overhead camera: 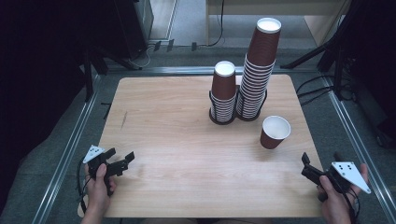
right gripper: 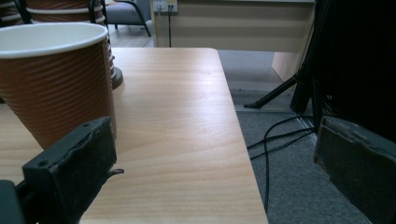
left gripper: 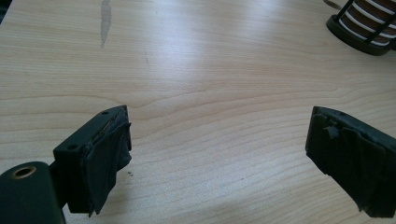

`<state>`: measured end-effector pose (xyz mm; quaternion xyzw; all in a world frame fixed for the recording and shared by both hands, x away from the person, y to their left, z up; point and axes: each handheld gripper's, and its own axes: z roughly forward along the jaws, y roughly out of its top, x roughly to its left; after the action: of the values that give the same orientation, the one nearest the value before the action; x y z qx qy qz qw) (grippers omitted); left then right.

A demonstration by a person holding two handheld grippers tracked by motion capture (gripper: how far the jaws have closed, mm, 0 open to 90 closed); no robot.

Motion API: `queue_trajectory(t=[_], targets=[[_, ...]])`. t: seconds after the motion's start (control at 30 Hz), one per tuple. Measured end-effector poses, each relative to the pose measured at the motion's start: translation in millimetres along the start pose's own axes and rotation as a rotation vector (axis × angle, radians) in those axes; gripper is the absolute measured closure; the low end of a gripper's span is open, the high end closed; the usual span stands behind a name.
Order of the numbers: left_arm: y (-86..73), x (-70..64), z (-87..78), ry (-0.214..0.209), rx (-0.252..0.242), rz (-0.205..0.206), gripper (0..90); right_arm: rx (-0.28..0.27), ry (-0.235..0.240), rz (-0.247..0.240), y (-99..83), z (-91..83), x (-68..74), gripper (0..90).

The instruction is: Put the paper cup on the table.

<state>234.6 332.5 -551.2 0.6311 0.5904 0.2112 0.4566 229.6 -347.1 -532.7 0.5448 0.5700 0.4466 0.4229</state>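
Loose cup (overhead camera: 274, 132) upright, ahead-left of right gripper (overhead camera: 312, 165), jaws spread, empty; left gripper (overhead camera: 122, 161) farther, also spread.

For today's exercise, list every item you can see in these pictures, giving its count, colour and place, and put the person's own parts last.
Table: one, light wood, centre.
Loose cup: one, brown with white inside, upright, right side of table.
Cup stacks: two, brown and white; the right-hand one taller, at the far edge.
Holders: two, black wire, around the stack bases.
Cables: black, on grey floor at right.
Left tool: one, black, open, near left corner.
Right tool: one, black, open, near right corner.
Hands: two, holding the tools.
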Motion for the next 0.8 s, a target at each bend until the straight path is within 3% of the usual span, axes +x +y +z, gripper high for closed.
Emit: queue_trajectory(t=[0.3,0.8], targets=[[-0.1,0.4,-0.1,-0.001,-0.002,-0.003,6.9,0.014,-0.009,-0.003,-5.5,-5.1,-7.5,0.0],[-0.1,-0.1,0.3,-0.001,-0.001,0.0,6.9,0.035,0.005,-0.01,-10.8,-3.6,-5.2,0.0]])
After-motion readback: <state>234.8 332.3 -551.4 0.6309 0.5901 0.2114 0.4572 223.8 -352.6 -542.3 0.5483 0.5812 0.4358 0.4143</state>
